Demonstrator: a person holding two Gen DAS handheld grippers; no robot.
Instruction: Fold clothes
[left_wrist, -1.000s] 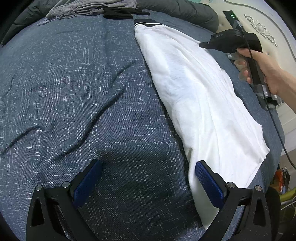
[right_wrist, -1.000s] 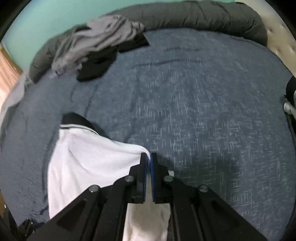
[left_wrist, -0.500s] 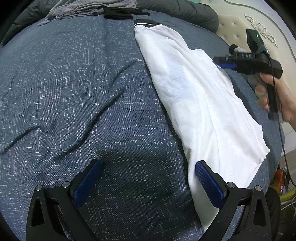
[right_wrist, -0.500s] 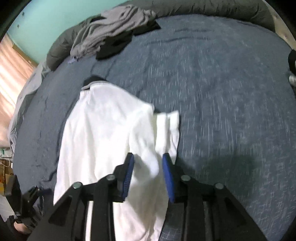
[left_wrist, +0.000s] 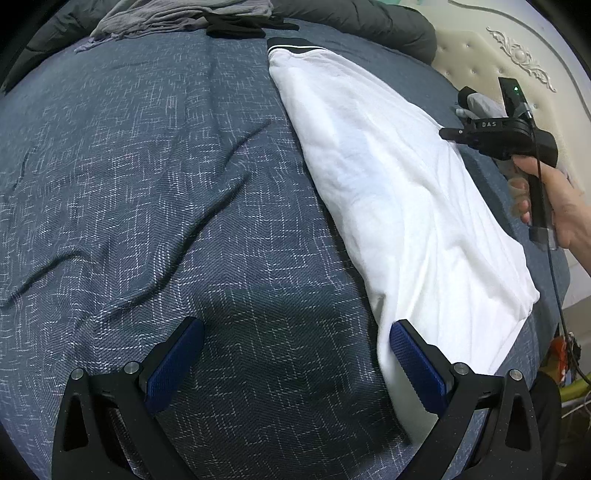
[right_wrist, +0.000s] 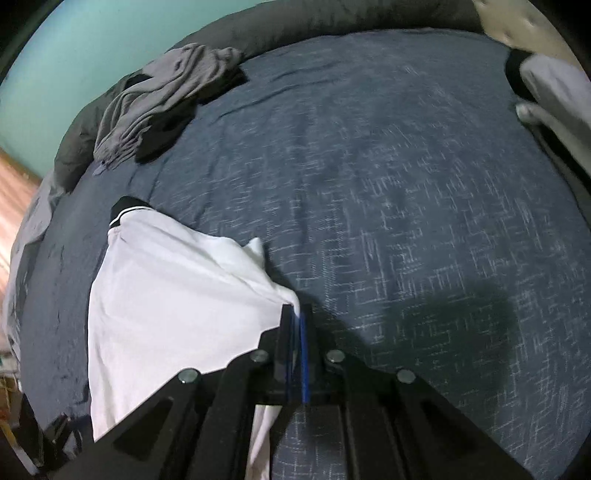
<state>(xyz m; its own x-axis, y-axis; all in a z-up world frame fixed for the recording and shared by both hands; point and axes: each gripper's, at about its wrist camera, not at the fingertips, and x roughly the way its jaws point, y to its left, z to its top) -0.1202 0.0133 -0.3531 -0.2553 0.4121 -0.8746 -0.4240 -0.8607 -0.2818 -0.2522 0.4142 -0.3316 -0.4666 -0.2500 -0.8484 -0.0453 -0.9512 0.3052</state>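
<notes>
A white shirt (left_wrist: 399, 192) with a black collar lies lengthwise on the blue bedspread (left_wrist: 166, 184), folded into a long strip. My left gripper (left_wrist: 295, 354) stands open low over the bedspread, and its right finger (left_wrist: 417, 362) touches the shirt's near edge. A hand holds my right gripper (left_wrist: 448, 133) at the shirt's far side edge. In the right wrist view the right gripper (right_wrist: 296, 314) is shut, and a corner of the white shirt (right_wrist: 177, 295) is pulled taut into its tips.
A heap of grey clothes (left_wrist: 177, 16) and a black garment (left_wrist: 240, 28) lie at the far end of the bed. A dark grey duvet roll (left_wrist: 369, 26) runs behind them. A cream headboard (left_wrist: 517, 55) stands on the right, and a cable (left_wrist: 554, 277) hangs from the right gripper.
The right gripper was shut, opened over the shirt's side flap half a second ago, and is now shut on the shirt's edge. The left gripper has stayed in place, open.
</notes>
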